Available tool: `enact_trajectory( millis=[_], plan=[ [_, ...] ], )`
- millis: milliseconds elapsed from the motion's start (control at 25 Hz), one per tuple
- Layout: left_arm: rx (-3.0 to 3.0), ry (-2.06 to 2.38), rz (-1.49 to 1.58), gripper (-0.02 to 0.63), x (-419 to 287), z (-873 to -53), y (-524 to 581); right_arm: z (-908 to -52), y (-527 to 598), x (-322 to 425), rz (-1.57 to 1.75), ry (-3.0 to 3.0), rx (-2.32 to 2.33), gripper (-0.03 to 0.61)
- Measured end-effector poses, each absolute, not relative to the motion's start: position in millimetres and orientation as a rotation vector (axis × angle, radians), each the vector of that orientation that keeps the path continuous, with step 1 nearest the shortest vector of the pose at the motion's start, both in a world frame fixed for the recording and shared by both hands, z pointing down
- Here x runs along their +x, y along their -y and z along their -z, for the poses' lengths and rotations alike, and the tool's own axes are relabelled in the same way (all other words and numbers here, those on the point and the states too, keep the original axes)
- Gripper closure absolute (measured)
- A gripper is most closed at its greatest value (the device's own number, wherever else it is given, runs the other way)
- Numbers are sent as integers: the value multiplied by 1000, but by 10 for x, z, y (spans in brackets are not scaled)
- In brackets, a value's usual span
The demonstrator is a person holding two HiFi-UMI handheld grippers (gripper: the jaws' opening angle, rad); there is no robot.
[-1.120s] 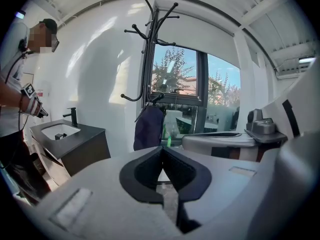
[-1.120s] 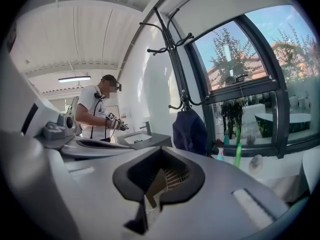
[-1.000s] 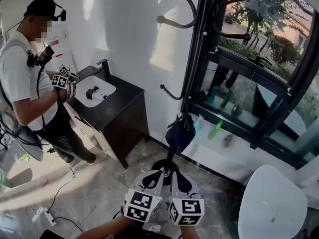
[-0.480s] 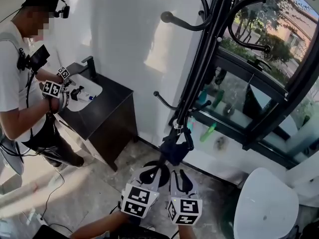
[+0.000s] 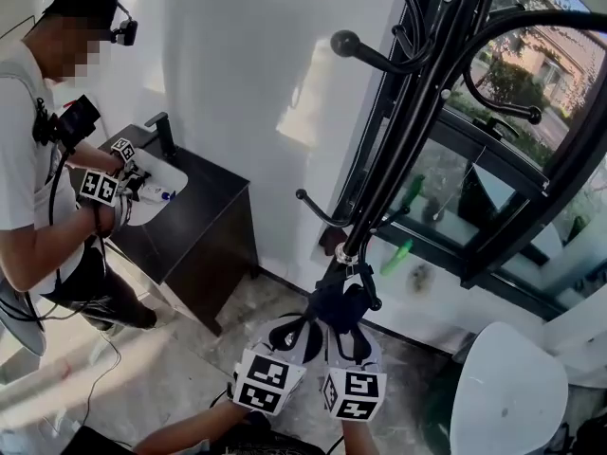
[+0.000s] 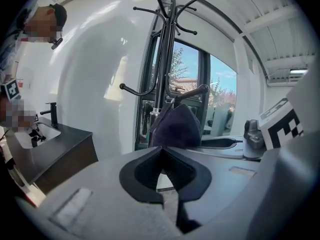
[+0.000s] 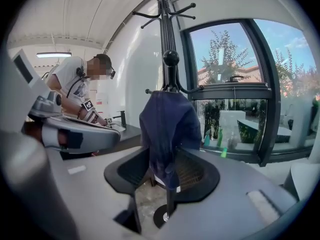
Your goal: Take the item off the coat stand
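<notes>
Status: not done. The dark blue item (image 5: 341, 301) hangs on a low hook of the coat stand (image 5: 398, 150), centre of the head view, just above my two tongs. Could be a cap or a soft pouch; I can't tell from here.

Right gripper (image 7: 165, 164): jaws opening, the item's fabric hangs between them, pads not pressing on it. So no grip at this moment. Left gripper (image 6: 161, 151): jaws together, nothing in them, item just beyond the tips.

Left to do, as I judge it: close the right on the fabric, lift it clear of the hook, pull back.

Clearances:
- A knobbed hook (image 5: 343, 41) sticks out upper centre, well above the item, and a curved arm (image 5: 318, 207) sits just left of it. Lift path should stay short.
- White wall (image 5: 237, 83) behind and left of the stand, window frame (image 5: 531, 197) to the right: sideways room is tight.
- White rounded seat (image 5: 512, 387) at lower right, near my right side.
- Other person (image 5: 38, 188) and sink cabinet (image 5: 204, 226) at upper left, well apart.
- Open floor toward me: best exit is straight back.
</notes>
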State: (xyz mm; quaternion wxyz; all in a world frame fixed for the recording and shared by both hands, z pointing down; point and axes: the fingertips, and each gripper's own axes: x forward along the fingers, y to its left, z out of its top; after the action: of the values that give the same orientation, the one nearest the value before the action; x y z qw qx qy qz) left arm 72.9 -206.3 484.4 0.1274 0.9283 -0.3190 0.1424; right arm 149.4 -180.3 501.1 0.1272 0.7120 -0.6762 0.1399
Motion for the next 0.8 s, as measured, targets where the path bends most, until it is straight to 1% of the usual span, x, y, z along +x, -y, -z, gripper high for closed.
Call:
enact_trajectory(
  millis=[80, 360, 440, 520, 560, 800],
  plan=[
    [2707, 918, -419, 612, 708, -4850, 2102, -5021, 1863, 1504, -403, 1951, 2081, 417],
    [2730, 874, -439, 612, 628, -4859, 2145, -5029, 2004, 1499, -384, 1901, 2116, 425],
    [2735, 864, -442, 612, 614, -4866, 2160, -5017, 2019, 1513, -360, 1883, 2128, 472],
    [2739, 858, -444, 612, 609, -4872, 2184, -5002, 2017, 1519, -334, 1879, 2129, 537],
    [2740, 855, -445, 612, 608, -4878, 2190, -4996, 2007, 1514, -325, 1886, 2125, 557],
    [2739, 847, -447, 612, 673, -4897, 2198, -4912, 1931, 1524, -294, 1916, 2122, 563]
  ],
)
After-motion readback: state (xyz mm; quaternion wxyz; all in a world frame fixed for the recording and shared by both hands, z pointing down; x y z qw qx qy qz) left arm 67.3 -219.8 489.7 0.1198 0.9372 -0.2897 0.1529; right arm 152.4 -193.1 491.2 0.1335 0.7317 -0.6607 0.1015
